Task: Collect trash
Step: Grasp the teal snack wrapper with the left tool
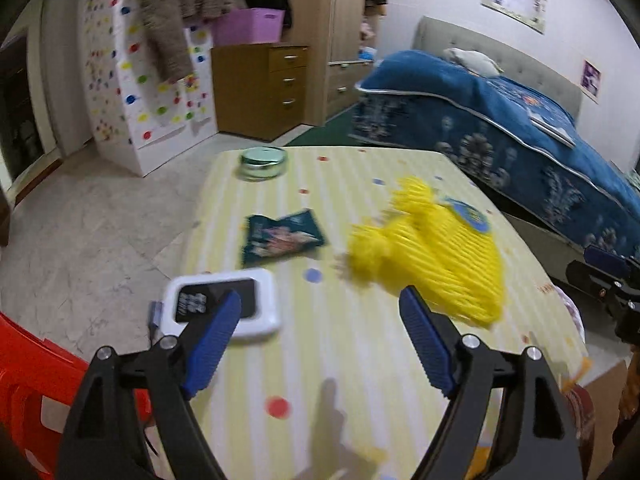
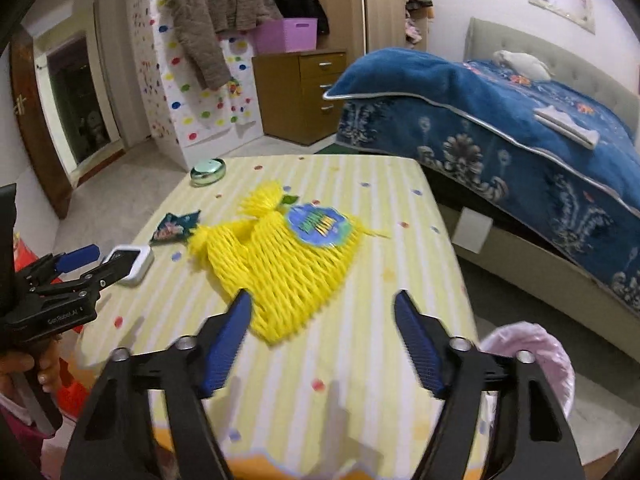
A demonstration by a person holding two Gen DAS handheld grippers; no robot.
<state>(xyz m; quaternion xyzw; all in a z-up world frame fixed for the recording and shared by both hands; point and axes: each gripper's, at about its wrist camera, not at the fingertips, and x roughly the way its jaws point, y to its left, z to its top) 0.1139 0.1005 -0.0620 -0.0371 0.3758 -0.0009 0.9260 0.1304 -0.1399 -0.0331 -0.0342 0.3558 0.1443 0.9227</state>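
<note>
Two grippers held above the near edge of the table [image 2: 360, 400], both empty. Left gripper [image 1: 320, 316]: jaws spread wide, nothing between the blue pads. Right gripper [image 2: 322, 312]: jaws spread, nothing between them; left pad tip over the near edge of the yellow foam net [image 2: 296, 276], contact not determinable. Bin with pale pink liner [image 2: 536, 356] standing on the floor just off the table's near right corner.

Mid-table, toward the right edge: yellow foam net lying flat, a round blue label [image 2: 318, 224] on its far part. Toward the left edge: white flat case with a dark top [image 1: 222, 304], partly hidden behind the left gripper's left pad in the left wrist view. Beyond it: dark teal snack wrapper [image 1: 282, 236], flat, just left of the net and apart from the case.

Far left corner: round glass dish [image 1: 264, 158], well apart from everything else.

Behind the table: bed with blue blanket [image 2: 500, 120] to the right, wooden drawer unit [image 2: 308, 92] with a purple basket [image 2: 286, 34] on top.
</note>
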